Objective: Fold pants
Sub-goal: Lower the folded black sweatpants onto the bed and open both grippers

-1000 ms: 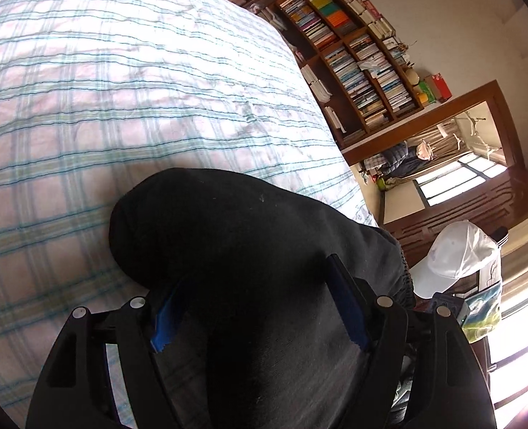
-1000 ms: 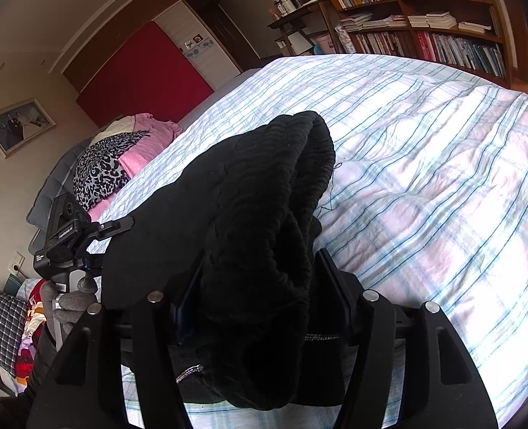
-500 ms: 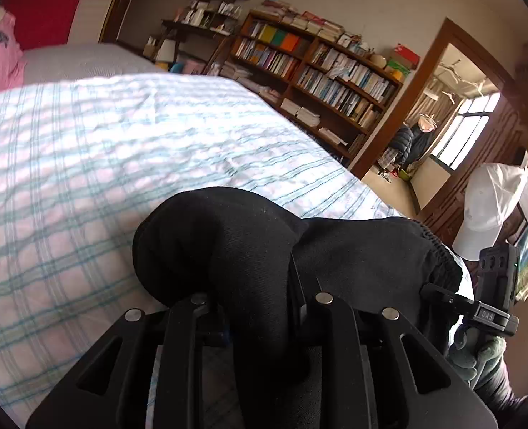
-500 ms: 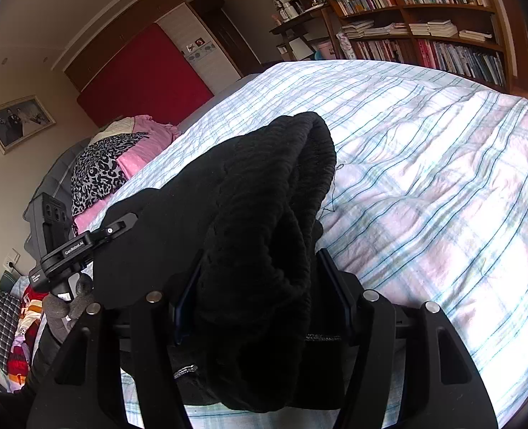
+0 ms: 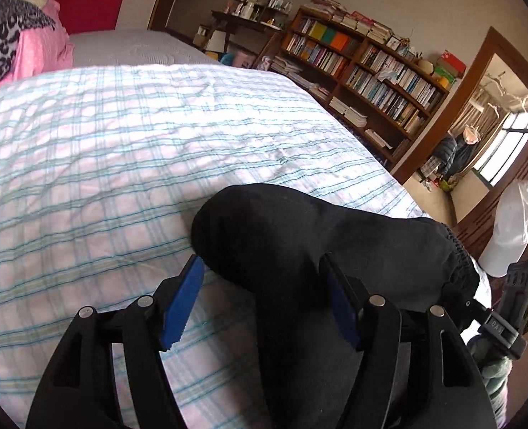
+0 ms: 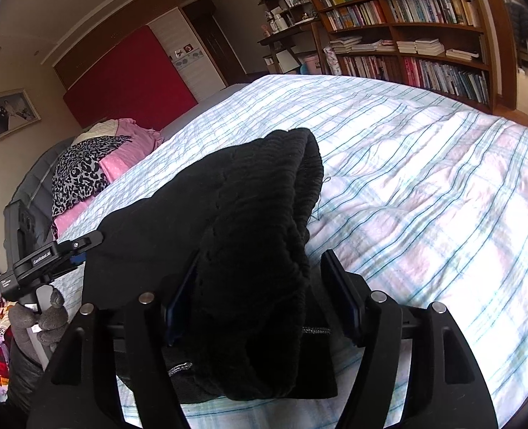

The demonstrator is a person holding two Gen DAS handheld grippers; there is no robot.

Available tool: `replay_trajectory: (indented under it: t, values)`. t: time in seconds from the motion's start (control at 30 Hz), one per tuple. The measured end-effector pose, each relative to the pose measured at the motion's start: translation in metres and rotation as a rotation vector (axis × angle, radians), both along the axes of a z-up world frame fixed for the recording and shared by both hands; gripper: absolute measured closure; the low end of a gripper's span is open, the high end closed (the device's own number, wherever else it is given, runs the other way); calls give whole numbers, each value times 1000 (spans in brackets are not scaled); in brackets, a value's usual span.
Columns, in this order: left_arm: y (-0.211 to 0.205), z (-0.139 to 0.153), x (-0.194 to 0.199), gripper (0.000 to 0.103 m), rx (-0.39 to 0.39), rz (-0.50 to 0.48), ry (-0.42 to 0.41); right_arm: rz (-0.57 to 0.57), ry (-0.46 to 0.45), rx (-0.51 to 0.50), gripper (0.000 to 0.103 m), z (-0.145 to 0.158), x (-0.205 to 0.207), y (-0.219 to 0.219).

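Observation:
Black pants (image 5: 299, 236) lie bunched at the near edge of a bed with a checked white, pink and teal cover (image 5: 121, 143). My left gripper (image 5: 264, 286) is open, its blue pads spread wide, with a fold of the pants lying loosely between the jaws. In the right wrist view the ribbed waistband of the pants (image 6: 260, 214) drapes over and between the fingers of my right gripper (image 6: 260, 286), which is open. The left gripper (image 6: 49, 254) shows at the left of that view, at the pants' far end.
Pink and leopard-print bedding (image 6: 85, 168) lies at the head of the bed. A wooden bookshelf (image 5: 364, 71) lines the far wall beside a doorway. A white cap (image 5: 517, 225) hangs at the right. A red headboard panel (image 6: 128, 75) stands behind the bed.
My left gripper was shut on the pants half a second ago; its jaws have now spread open and the camera has tilted. The right gripper stays open under the waistband.

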State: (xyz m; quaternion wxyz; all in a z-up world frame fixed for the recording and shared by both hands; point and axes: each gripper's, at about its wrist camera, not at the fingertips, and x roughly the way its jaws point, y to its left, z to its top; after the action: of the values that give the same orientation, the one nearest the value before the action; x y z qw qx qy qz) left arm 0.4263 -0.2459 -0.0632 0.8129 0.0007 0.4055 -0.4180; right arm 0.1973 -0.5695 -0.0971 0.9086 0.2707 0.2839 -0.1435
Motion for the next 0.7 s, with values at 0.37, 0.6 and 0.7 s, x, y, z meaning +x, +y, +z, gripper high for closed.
replay_trajectory:
  t: [0.37, 0.6, 0.7]
  values:
    - [-18, -13, -124, 36, 177, -227, -240, -122, 133, -248, 33, 21, -20, 45]
    - [-22, -32, -136, 35, 244, -229, -264, -112, 175, -151, 29, -11, -30, 49]
    - [-25, -36, -139, 35, 262, -228, -280, -111, 167, -131, 26, -15, -28, 45]
